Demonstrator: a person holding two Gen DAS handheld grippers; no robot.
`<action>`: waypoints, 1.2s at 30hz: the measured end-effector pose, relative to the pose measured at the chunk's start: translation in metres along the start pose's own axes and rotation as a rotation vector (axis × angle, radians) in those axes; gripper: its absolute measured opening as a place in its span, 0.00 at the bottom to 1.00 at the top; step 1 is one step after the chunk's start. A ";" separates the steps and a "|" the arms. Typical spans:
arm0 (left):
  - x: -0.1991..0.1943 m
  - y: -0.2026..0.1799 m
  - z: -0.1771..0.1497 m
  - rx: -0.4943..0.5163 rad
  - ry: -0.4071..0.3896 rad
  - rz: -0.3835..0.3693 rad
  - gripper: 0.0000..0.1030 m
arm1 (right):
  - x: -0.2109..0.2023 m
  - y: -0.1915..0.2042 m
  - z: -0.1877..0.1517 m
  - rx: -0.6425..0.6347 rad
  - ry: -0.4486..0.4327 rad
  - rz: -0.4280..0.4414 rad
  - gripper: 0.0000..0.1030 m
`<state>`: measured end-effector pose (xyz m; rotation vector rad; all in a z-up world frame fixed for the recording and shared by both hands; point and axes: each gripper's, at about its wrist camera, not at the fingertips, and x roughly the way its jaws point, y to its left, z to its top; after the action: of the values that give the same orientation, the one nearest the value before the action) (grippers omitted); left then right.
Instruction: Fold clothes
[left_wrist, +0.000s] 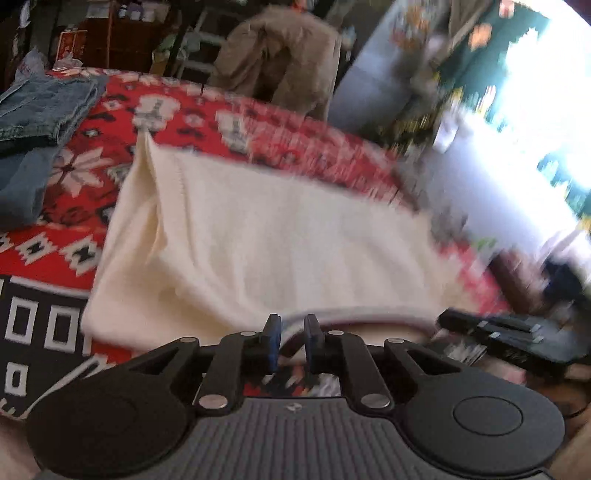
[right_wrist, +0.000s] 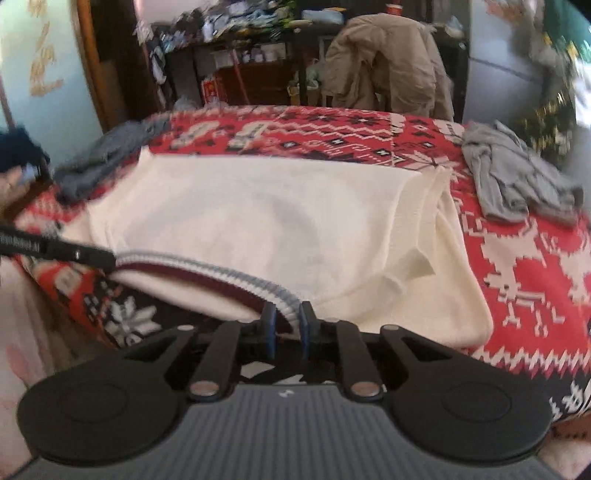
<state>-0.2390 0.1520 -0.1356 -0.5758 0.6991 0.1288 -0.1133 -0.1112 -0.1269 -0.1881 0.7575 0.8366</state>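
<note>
Red patterned blanket (right_wrist: 517, 258) bears a cream sweater (right_wrist: 258, 206) — left claw (left_wrist: 290, 341) and right claw (right_wrist: 286, 332) both clamp its striped hem (right_wrist: 229, 273).

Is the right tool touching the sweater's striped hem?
Touching: the right wrist view shows the right tool pinching the cream sweater's striped hem.

Daylit room, blown-out white glare from the window (left_wrist: 546, 96) at the left wrist view's right edge, heavy motion blur smearing everything near that window, cream sweater (right_wrist: 258, 206) overexposed and textureless, fisheye bending at edges, soft shadows, background slightly blurred.
</note>
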 end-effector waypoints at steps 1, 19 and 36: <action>-0.003 0.002 0.003 -0.022 -0.021 -0.014 0.13 | -0.003 -0.005 0.003 0.014 -0.017 -0.005 0.15; -0.014 0.035 0.010 -0.171 -0.071 0.072 0.12 | -0.017 -0.048 0.002 0.107 -0.048 -0.093 0.17; -0.020 0.048 0.027 -0.230 -0.115 0.096 0.07 | -0.007 -0.071 0.015 0.196 -0.065 -0.157 0.17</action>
<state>-0.2537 0.2083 -0.1284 -0.7485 0.6036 0.3328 -0.0565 -0.1560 -0.1209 -0.0444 0.7489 0.6127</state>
